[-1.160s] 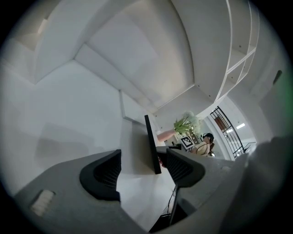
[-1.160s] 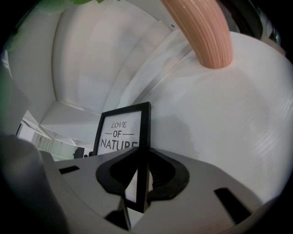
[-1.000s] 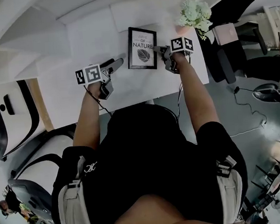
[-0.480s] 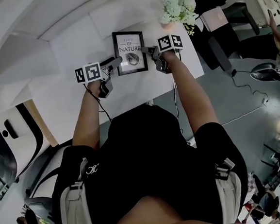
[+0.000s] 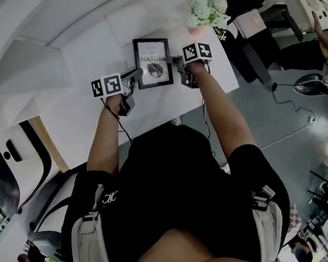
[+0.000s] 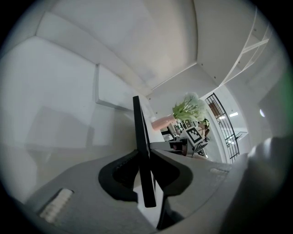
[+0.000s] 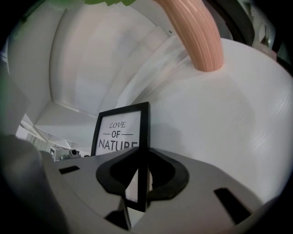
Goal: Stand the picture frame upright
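Observation:
The black picture frame (image 5: pixel 153 63) with the print "Love of Nature" is on the white table (image 5: pixel 84 66), its face turned toward the head view. My left gripper (image 5: pixel 138 74) is at the frame's left edge. In the left gripper view the frame (image 6: pixel 138 123) runs edge-on between the jaws of the left gripper (image 6: pixel 145 153), which are closing and touch it on both sides. My right gripper (image 5: pixel 172 60) grips the right edge. In the right gripper view the frame (image 7: pixel 120 130) is pinched in the right gripper (image 7: pixel 143 160). Whether the frame rests on the table I cannot tell.
A pink vase (image 7: pixel 194 36) with pale flowers (image 5: pixel 206 8) stands just behind the right gripper, close to the frame's top right corner. A pink box (image 5: pixel 251 22) and a dark chair (image 5: pixel 263 62) lie beyond the table's right edge. A white wall rises behind the table.
The left gripper has come in from the left to the frame's left edge and its wide-open jaws have closed round it. The right gripper has kept its hold on the right edge.

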